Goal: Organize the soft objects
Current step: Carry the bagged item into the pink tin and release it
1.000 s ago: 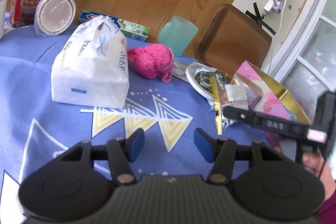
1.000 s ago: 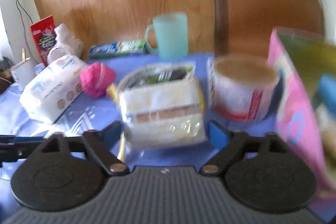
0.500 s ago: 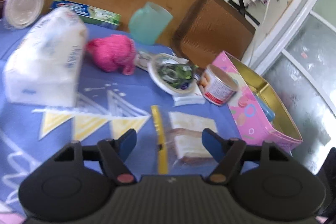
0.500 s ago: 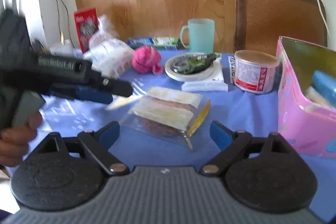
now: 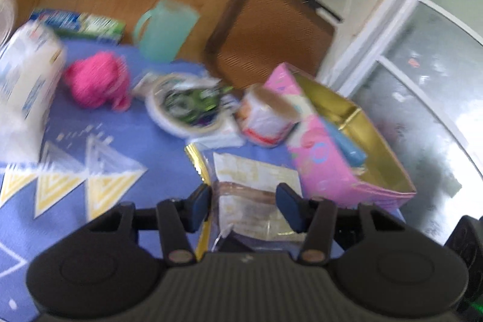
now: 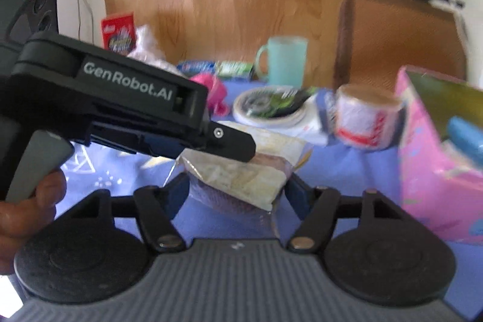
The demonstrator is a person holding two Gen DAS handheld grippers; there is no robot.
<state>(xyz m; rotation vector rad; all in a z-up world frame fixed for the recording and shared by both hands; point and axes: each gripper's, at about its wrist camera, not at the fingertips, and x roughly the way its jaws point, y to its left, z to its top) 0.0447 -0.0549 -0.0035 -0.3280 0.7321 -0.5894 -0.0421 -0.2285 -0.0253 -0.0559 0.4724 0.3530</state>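
Observation:
A clear bag holding a pale and brown sandwich-like item lies on the blue cloth. My left gripper is open with its fingers on either side of the bag. My right gripper is open too, its fingers at the bag's near sides. The left gripper's black body reaches over the bag in the right wrist view. A pink soft ball and a white tissue pack lie farther left. A pink box with a gold inside stands to the right.
A plate with green packets, a small can, a mint mug and a toothpaste box stand behind. A brown chair back is past the table edge. A red box stands far left.
My left gripper swung right and came down over the bag. My right gripper pulled back, then closed in on the bag from its side. Both views are blurred by motion.

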